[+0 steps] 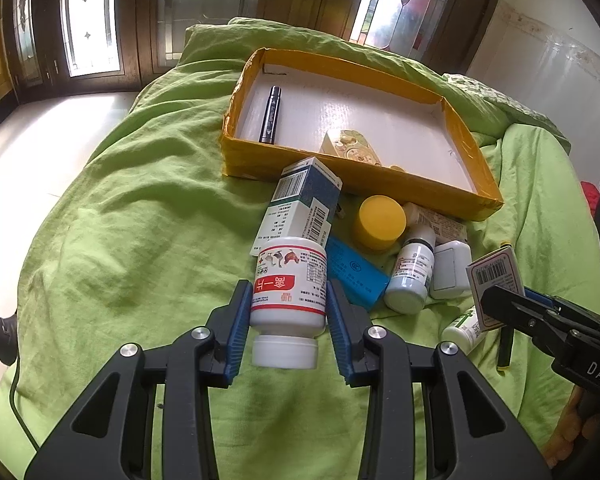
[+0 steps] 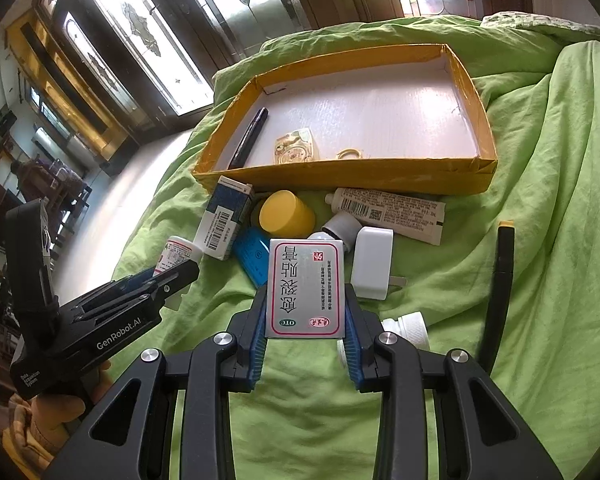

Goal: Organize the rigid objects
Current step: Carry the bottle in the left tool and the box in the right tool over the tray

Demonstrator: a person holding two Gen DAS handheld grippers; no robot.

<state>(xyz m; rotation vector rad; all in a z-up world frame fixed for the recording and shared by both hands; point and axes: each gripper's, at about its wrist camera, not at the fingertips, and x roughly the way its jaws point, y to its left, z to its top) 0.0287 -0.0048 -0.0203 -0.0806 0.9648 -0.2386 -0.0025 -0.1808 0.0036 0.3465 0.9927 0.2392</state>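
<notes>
Left gripper clamps white bottle, cap toward camera; right gripper clamps flat medicine box, long axis along fingers; yellow tray lies ahead, beyond clutter, about equally near both

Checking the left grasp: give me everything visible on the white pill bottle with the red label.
The white plastic pill bottle with the red label is a round bottle with a white screw cap, closed, and animal pictures on its label. It sits between the left gripper jaws, blue pads pressed on both sides, cap toward the camera, held above the green bedspread.
</notes>
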